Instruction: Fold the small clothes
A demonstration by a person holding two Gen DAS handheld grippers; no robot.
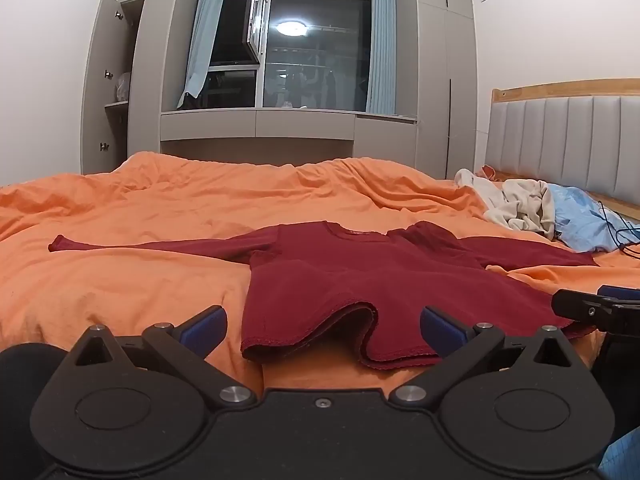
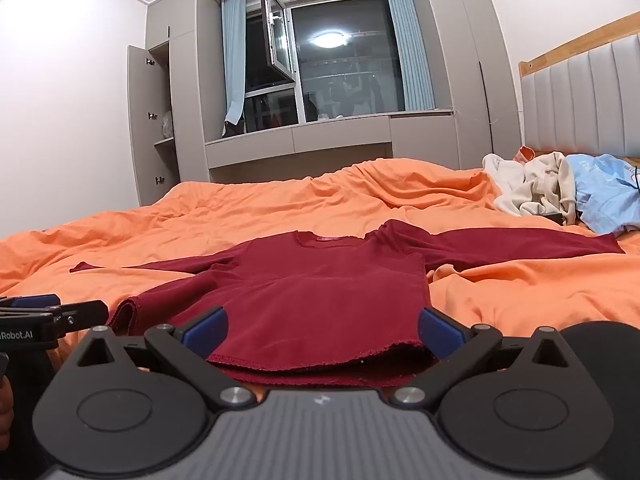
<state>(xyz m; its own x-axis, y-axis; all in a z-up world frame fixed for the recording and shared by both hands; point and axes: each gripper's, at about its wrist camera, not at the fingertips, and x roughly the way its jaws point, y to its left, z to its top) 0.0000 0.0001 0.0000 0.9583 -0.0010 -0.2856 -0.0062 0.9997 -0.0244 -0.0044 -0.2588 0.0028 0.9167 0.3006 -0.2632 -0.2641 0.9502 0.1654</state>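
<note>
a dark red long-sleeved shirt [image 1: 360, 280] lies spread flat on the orange bed cover [image 1: 140, 216], collar toward the window [image 1: 304, 40], both sleeves stretched out to the sides, its hem rumpled and nearest the cameras. the left gripper [image 1: 322, 330] hangs just before the hem with its blue-padded fingers [image 1: 204, 330] spread wide, nothing between them. the right gripper [image 2: 322, 332] sits at the hem's right part, fingers equally wide, the cloth lying between the pads but not pinched. in the right wrist view the left gripper's side carries white lettering reading "robot.ai", its start cut off. a red neck label inside the collar is too small to read. a cream garment [image 1: 516, 204] and a light blue one [image 1: 580, 216] are heaped near the headboard [image 1: 568, 140].
</note>
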